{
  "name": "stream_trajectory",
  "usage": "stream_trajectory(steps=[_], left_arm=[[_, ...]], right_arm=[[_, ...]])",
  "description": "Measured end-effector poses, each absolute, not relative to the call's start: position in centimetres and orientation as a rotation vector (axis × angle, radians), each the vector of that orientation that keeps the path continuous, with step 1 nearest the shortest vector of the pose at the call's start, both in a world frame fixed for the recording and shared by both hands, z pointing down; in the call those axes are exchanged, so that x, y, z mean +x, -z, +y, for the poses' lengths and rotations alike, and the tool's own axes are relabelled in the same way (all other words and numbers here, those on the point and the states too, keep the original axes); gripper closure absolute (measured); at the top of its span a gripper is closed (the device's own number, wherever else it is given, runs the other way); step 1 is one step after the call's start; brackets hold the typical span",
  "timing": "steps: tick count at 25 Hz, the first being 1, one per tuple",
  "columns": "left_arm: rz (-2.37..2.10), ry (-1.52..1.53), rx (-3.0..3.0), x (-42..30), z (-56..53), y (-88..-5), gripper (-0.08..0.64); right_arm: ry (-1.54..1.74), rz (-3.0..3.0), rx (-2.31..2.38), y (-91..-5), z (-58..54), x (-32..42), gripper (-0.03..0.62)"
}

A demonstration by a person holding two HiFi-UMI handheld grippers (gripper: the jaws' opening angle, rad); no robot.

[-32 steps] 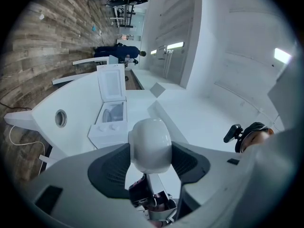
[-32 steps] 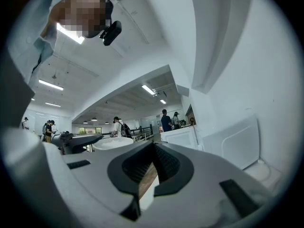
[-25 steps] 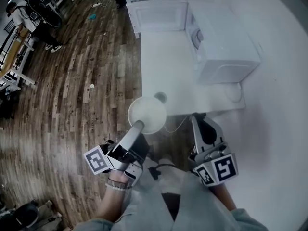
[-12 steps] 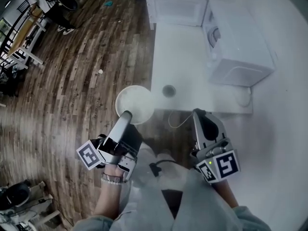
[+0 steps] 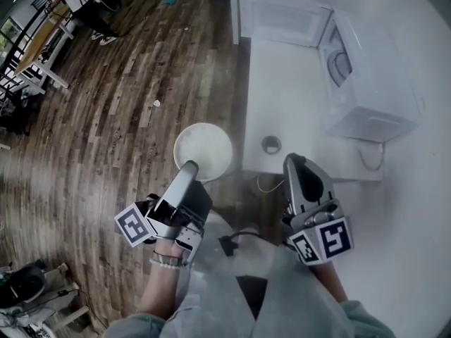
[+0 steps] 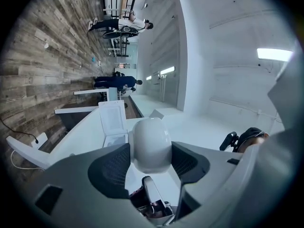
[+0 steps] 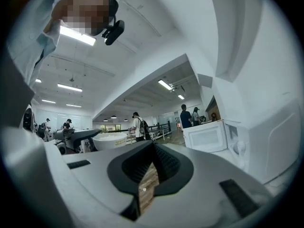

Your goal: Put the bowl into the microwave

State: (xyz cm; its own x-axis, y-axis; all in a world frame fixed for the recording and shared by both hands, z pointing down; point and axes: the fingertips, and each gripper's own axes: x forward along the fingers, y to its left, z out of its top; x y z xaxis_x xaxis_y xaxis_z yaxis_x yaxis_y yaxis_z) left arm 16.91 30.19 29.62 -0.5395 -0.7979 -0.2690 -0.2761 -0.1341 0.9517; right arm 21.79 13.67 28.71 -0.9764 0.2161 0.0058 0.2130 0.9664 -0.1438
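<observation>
The left gripper grasps the white bowl by its near rim above the floor, left of the table — seemingly bound for the open microwave far right — right gripper clenched, empty.

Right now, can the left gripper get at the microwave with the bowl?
Probably yes: the door of the microwave stands open, and only a small round object lies on the counter.

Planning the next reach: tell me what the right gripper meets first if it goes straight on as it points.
The right gripper, shut, points across the white table toward the open microwave door; that door likely comes first, though height is unclear.
</observation>
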Motion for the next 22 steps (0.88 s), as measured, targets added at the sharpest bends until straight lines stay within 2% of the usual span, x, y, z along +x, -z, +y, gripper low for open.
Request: stream_trajectory(steps=[22], left_arm=[[-1.676,1.636,1.263,2.5,42.6,-29.6,0.305]], right_arm=[[-0.149,-3.122,-0.207,-27.9,26.1,7.0,0.594]])
